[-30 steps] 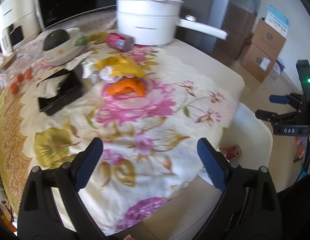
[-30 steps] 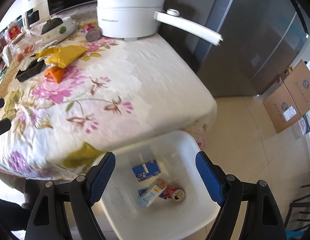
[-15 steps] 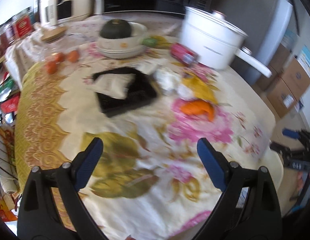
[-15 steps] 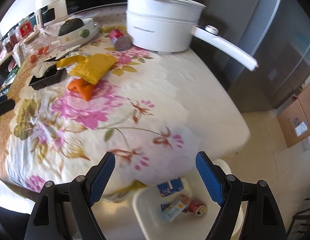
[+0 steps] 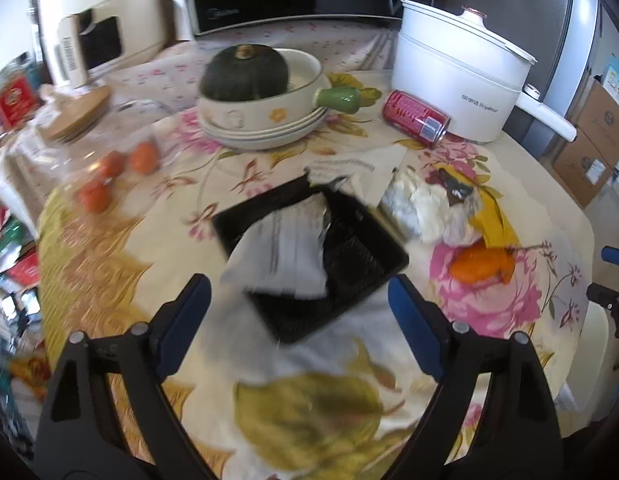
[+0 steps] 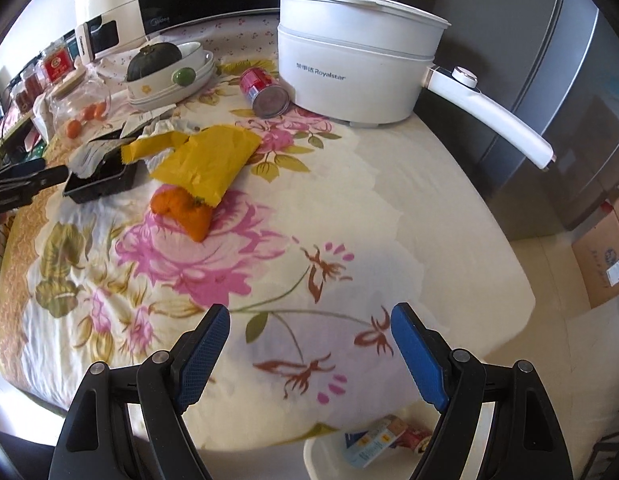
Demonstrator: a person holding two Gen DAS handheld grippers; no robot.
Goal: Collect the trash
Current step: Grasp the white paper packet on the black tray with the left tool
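The trash left on the table lies in one cluster. A black tray (image 5: 321,264) holding a torn white wrapper (image 5: 285,256) sits directly ahead of the left gripper (image 5: 299,304), just beyond its fingertips and roughly centred between them. That alignment suggests the tray or its wrapper is the next pick.

Left gripper: its jaws have just been closing a little but stand well apart, with nothing between them and no pad touching anything.

To the right of the tray lies crumpled white paper (image 5: 425,208), and beyond it a yellow bag (image 6: 205,160) resting partly over orange peel (image 6: 185,212). A red can (image 6: 265,90) lies on its side further off, close against the white electric pot (image 6: 357,60).

Right gripper (image 6: 309,356): jaws apart and empty, hovering over bare floral tablecloth (image 6: 349,208) near the table edge. The cluster is well ahead of it and to its left.

The white bin (image 6: 321,456) stands below the table edge, under this gripper, already holding cartons and a can. Its position beside the table presumably keeps each carry short.

The squash in the bowl (image 5: 245,68) and the small orange fruits (image 5: 143,158) appear to be food, not trash.
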